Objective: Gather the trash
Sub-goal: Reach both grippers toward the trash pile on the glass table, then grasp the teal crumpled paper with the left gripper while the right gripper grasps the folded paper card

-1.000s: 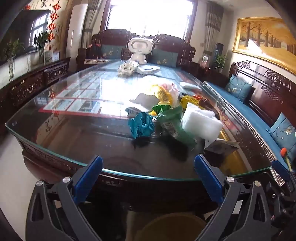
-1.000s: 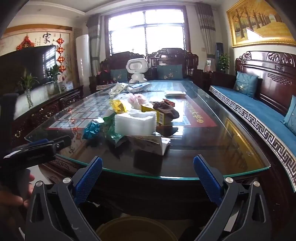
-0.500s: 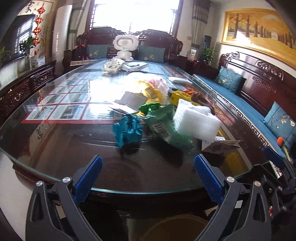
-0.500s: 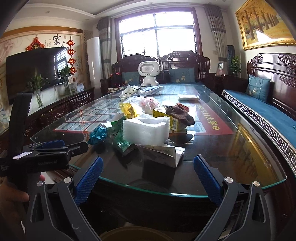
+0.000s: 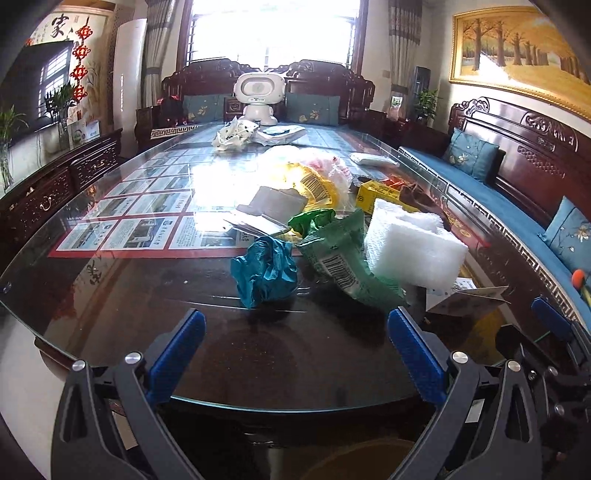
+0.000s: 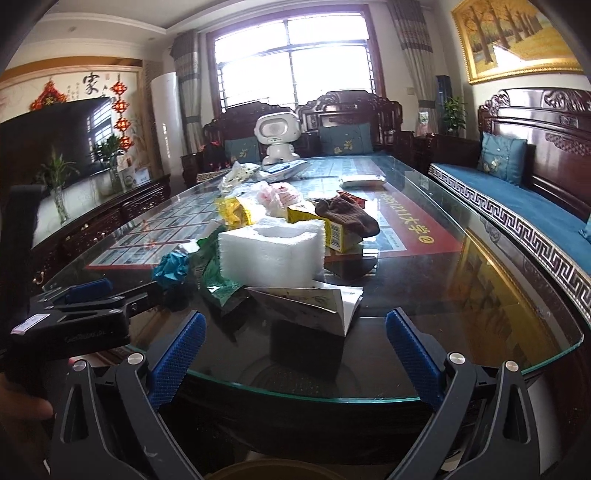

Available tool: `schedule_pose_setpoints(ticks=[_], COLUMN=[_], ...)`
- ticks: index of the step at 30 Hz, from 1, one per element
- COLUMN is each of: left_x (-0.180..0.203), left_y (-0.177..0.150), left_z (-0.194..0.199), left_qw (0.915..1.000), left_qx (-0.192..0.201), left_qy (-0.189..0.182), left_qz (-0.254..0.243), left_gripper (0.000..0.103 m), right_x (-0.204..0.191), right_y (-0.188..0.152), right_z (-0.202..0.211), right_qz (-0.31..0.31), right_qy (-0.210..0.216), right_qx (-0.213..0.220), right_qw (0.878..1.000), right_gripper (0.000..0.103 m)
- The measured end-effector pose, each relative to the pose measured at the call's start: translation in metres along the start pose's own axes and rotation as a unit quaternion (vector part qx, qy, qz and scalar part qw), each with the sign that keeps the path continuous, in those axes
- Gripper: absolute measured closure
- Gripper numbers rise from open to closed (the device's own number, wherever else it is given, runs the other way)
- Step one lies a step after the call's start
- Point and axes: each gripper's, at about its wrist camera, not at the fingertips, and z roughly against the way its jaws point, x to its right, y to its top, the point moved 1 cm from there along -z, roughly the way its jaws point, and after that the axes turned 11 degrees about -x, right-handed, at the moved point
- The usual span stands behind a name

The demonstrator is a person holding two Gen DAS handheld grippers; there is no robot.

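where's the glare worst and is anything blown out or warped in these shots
Left wrist view: the window is blown out and throws white glare on the glass tabletop, washing out the yellow wrapper. Right wrist view: window bright but panes readable; fisheye bends the table edge.

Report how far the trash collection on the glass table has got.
Nothing looks collected. Left gripper and right gripper are open and empty at the table's near edge. The teal wrapper, green packet, foam block and yellow box all remain.
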Motion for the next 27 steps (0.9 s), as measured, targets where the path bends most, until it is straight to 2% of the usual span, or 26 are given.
schedule_pose_setpoints(ticks=[12,22,25,26,27], left_x=[-0.011,-0.026,-0.028,-0.029,-0.03], left_y=[0.008,0.012,0.014,0.015,0.017], left_z=[-0.015,-0.024,-0.026,-0.028,-0.03], left_qw=[0.9998,0.9996,0.9995,0.9995,0.9993], left_qx=[-0.004,-0.011,-0.01,-0.011,-0.013], left_qy=[0.018,0.018,0.023,0.025,0.027], left_qz=[-0.004,0.016,0.018,0.019,0.02], left_gripper=[0.004,0.004,0.004,0.004,0.004], right_x=[-0.013,-0.015,-0.012,-0.011,-0.01], right_y=[0.014,0.023,0.023,0.023,0.023], right_z=[-0.038,-0.058,-0.061,-0.061,-0.06], right_qz=[-0.018,-0.025,-0.034,-0.037,-0.039], right_qy=[-0.048,-0.099,-0.095,-0.095,-0.097], right_qx=[-0.022,-0.031,-0.031,-0.028,-0.024], right_qw=[0.998,0.994,0.994,0.994,0.994], right_gripper=[0.008,0.008,0.009,0.01,0.016])
